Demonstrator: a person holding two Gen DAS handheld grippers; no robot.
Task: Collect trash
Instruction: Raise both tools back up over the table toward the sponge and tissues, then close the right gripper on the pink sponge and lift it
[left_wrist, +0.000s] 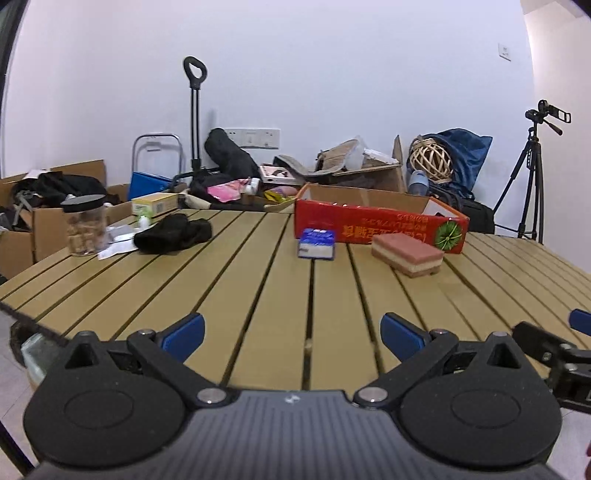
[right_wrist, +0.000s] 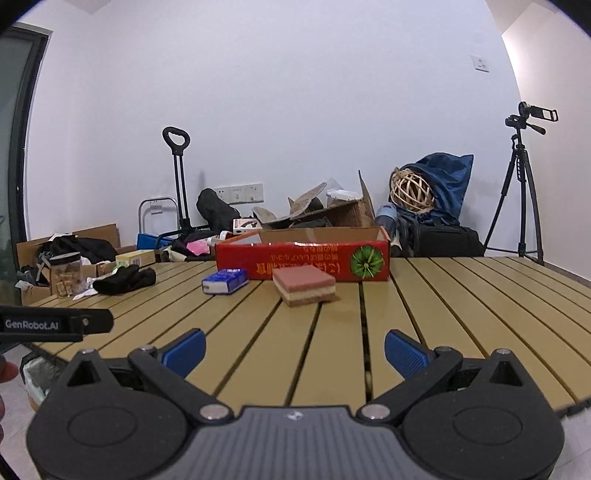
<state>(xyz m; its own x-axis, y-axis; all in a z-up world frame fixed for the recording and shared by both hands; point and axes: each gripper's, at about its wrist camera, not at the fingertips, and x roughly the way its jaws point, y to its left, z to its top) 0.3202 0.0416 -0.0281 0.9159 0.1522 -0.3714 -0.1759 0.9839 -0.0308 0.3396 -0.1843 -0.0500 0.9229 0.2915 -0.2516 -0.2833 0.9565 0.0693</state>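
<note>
A small blue and white packet (left_wrist: 316, 243) (right_wrist: 225, 281) lies on the slatted wooden table (left_wrist: 221, 280) (right_wrist: 461, 295). A pink and cream layered sponge block (left_wrist: 407, 254) (right_wrist: 304, 286) lies right of it. Behind both stands an open red cardboard box (left_wrist: 380, 225) (right_wrist: 303, 258). A black cloth (left_wrist: 173, 233) (right_wrist: 125, 280) and crumpled white paper (left_wrist: 118, 243) (right_wrist: 86, 291) lie at the left by a clear jar (left_wrist: 83, 225) (right_wrist: 65, 275). My left gripper (left_wrist: 291, 334) and right gripper (right_wrist: 294, 350) are both open and empty at the table's near edge.
A bin with a white liner (left_wrist: 35, 354) (right_wrist: 35, 373) stands below the table's near left corner. Cardboard boxes, bags and a trolley (left_wrist: 194, 122) crowd the floor behind the table. A camera tripod (left_wrist: 532, 173) (right_wrist: 519, 192) stands at the right.
</note>
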